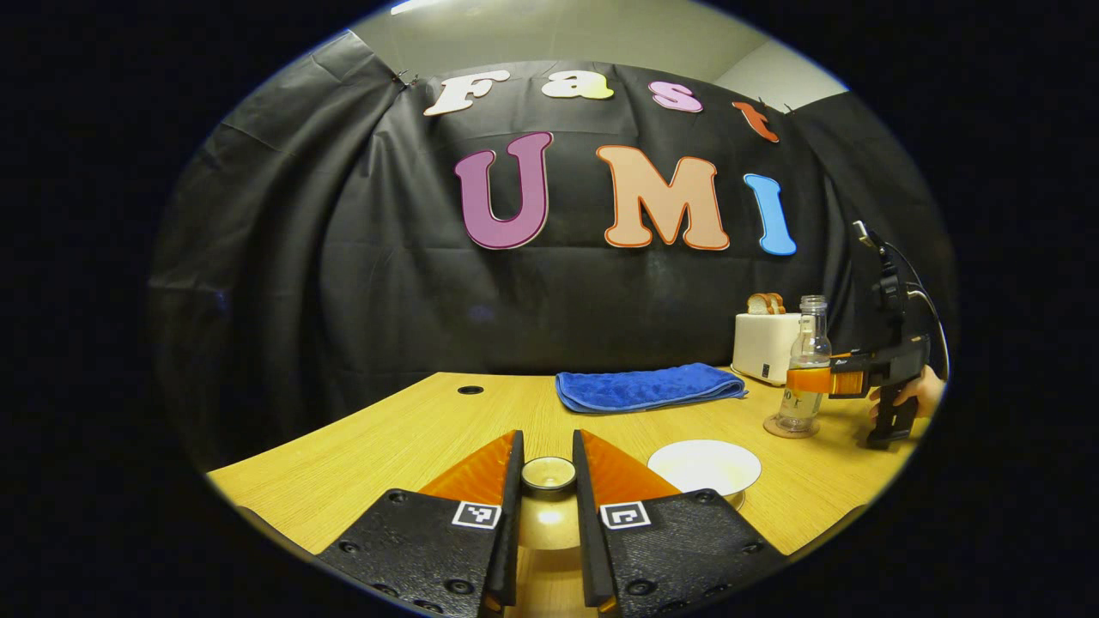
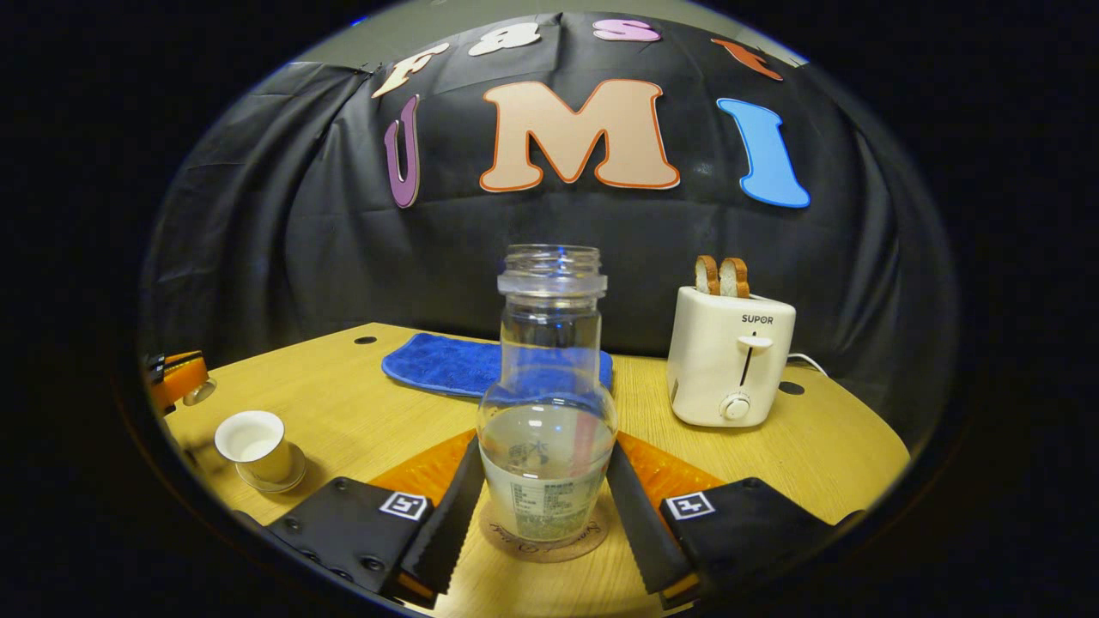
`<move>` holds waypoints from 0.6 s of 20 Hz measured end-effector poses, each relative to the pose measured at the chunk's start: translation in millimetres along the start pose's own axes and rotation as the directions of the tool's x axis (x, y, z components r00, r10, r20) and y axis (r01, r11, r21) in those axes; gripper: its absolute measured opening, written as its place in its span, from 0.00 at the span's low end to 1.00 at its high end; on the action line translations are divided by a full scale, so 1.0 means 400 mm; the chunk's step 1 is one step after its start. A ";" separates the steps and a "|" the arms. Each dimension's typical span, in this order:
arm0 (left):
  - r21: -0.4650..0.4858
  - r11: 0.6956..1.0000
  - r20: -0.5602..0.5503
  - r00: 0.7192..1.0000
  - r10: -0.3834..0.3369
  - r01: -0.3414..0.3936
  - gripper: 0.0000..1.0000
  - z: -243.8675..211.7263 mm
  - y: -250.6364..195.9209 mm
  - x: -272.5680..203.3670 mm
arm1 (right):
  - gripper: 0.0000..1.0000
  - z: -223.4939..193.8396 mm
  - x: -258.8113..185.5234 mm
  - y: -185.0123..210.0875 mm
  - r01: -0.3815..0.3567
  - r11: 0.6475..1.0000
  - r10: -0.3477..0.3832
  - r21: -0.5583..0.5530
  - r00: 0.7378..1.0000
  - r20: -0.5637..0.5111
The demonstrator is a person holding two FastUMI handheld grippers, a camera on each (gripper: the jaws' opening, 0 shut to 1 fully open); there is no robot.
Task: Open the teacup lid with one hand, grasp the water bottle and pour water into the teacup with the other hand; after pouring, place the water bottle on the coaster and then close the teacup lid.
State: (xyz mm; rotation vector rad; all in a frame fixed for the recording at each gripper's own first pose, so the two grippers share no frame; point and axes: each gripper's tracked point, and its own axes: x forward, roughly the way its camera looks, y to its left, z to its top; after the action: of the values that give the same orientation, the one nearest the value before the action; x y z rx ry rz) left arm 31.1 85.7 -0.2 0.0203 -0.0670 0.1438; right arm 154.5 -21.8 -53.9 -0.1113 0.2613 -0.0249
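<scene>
Our left claw (image 1: 548, 481) holds the teacup lid (image 1: 549, 473) by its knob, clenched between both fingers, lifted above the table (image 1: 386, 446). The open teacup (image 1: 704, 466) sits just to the right of that claw in the left gripper view, its white inside showing; in the right gripper view it stands on its saucer, far to the left and well apart from the bottle.

Our right claw (image 2: 546, 506) brackets the water bottle (image 2: 547, 429), which stands upright on the coaster (image 2: 544, 536), its long axis vertical, mouth uncapped, partly filled. The fingers lie close along both flanks of its lower body; we cannot tell whether they press it yet.

We judge that the water remaining and the bottle's place on the coaster cannot tell us whether pouring is done. If it is pending, the bottle must travel leftward to the cup. If done, the lid goes down to its right.
</scene>
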 end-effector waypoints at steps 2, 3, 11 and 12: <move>0.000 1.000 0.000 1.000 0.000 0.000 0.28 -0.002 0.000 0.001 | 0.91 0.007 -0.007 -0.004 0.008 1.000 -0.008 -0.005 1.000 0.010; 0.000 1.000 0.000 1.000 0.000 0.000 0.27 -0.001 0.000 0.000 | 0.84 0.008 -0.010 -0.003 0.010 1.000 -0.010 -0.005 1.000 0.015; 0.001 1.000 0.000 1.000 -0.019 0.019 0.27 0.000 -0.004 0.000 | 0.89 -0.035 -0.090 -0.017 0.005 1.000 -0.005 -0.020 1.000 0.018; 0.001 1.000 0.000 1.000 -0.024 0.024 0.28 -0.001 -0.006 0.001 | 0.89 -0.034 -0.106 -0.020 0.004 1.000 -0.004 -0.013 1.000 0.025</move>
State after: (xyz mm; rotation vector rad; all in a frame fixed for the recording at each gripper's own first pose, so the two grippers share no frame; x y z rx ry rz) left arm 32.1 83.4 -0.4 0.0221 -0.0669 0.1196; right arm 109.8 -29.4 -55.4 -0.1251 0.2359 -0.0254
